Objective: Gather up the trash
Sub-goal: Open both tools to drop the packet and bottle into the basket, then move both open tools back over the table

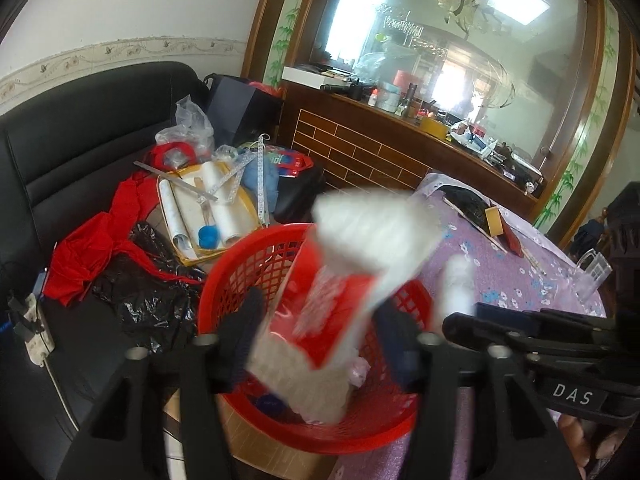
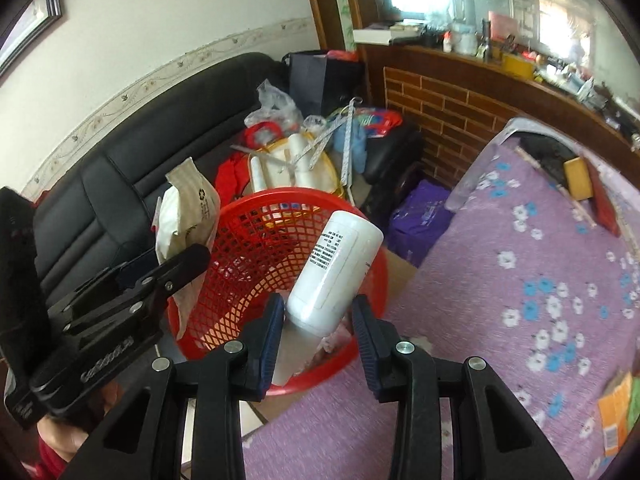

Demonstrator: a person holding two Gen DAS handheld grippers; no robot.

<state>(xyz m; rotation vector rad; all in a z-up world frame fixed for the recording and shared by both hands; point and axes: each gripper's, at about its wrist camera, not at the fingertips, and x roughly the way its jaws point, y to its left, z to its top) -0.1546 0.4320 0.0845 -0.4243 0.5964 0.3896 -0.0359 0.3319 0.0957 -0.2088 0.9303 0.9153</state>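
Observation:
A red mesh basket [image 1: 240, 264] [image 2: 248, 232] stands at the table's edge, with some wrappers inside. My left gripper [image 1: 320, 340] is open above it; a blurred red-and-white packet [image 1: 340, 292] hangs between its spread fingers, apart from them. It shows in the right wrist view as a beige bag [image 2: 188, 216] at the basket's left rim. My right gripper [image 2: 318, 320] is open over the basket's near rim. A white plastic bottle [image 2: 334, 272] with a printed label lies tilted between its fingers, with a gap on each side.
A purple flowered tablecloth [image 2: 500, 320] covers the table on the right, with orange packets [image 2: 616, 412] at its right edge. A black sofa [image 1: 80, 152] on the left holds red cloth, black plastic bags and a yellow tray. A brick-patterned counter [image 1: 360, 152] stands behind.

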